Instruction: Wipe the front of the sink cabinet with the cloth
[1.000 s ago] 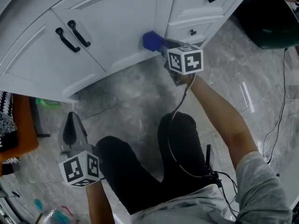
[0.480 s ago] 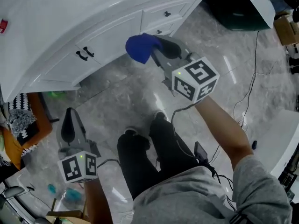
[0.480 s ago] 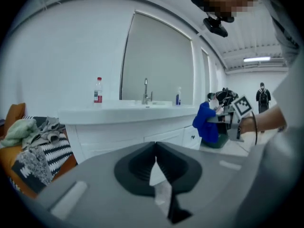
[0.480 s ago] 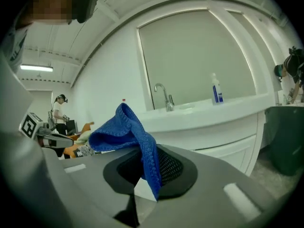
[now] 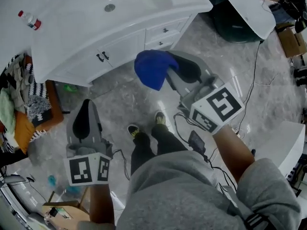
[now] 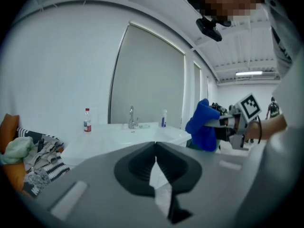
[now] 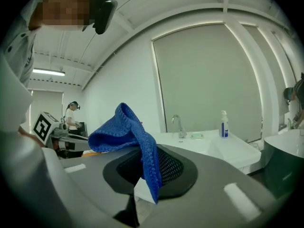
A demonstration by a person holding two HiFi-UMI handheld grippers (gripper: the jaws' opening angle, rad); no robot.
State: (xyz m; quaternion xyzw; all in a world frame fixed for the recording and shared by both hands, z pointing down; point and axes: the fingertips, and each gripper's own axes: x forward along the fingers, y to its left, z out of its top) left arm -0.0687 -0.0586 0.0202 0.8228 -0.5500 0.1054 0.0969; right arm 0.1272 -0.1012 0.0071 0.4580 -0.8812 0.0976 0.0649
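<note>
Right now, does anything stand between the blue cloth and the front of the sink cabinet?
Nothing visible does. The cloth, held in the right gripper, is apart from the cabinet front, with only floor between them.

Nothing is legible: the label on the bottle (image 5: 29,19), far beyond the left hand-held gripper (image 5: 86,107), is too small.

Even, cool indoor light; ceiling strip light (image 6: 248,73) glows; glare streaks on grey floor (image 5: 120,99); gripper views fisheye-bent, corners black, foreground soft
</note>
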